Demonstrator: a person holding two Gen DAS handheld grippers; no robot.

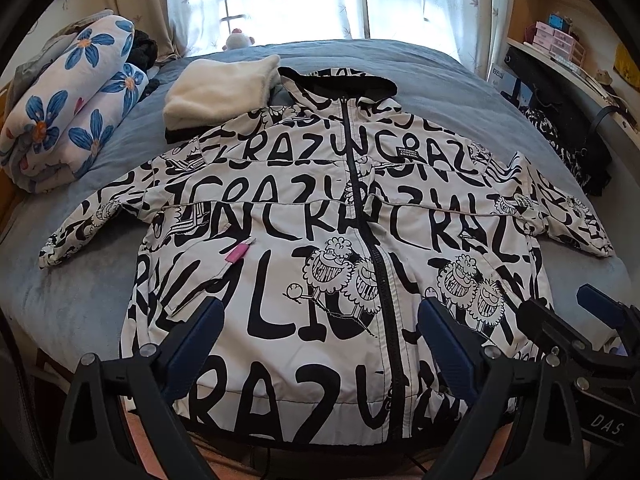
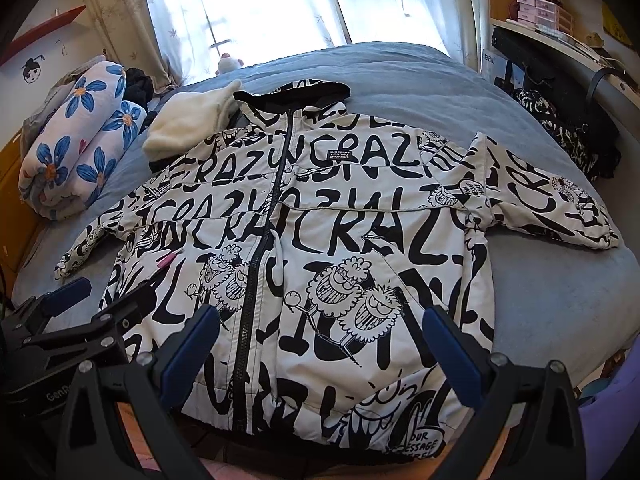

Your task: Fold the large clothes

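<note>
A white hooded jacket [image 1: 320,216] [image 2: 320,208] with black lettering lies flat on the blue bed, front up, zipped, both sleeves spread out to the sides, hood at the far end. My left gripper [image 1: 320,312] hangs open above the hem's left half, nothing between its blue-padded fingers. My right gripper [image 2: 320,320] is open above the hem's right half, likewise holding nothing. Each gripper shows in the other's view: the right gripper [image 1: 572,312] at the right edge, the left gripper [image 2: 104,300] at the left edge.
A folded white fleece [image 1: 220,88] lies beside the hood. A rolled flowered quilt [image 1: 76,108] sits at the bed's left side. A dark patterned garment [image 1: 560,144] lies at the right by a desk [image 2: 560,44] with shelves. Bare blue sheet [image 2: 540,280] surrounds the jacket.
</note>
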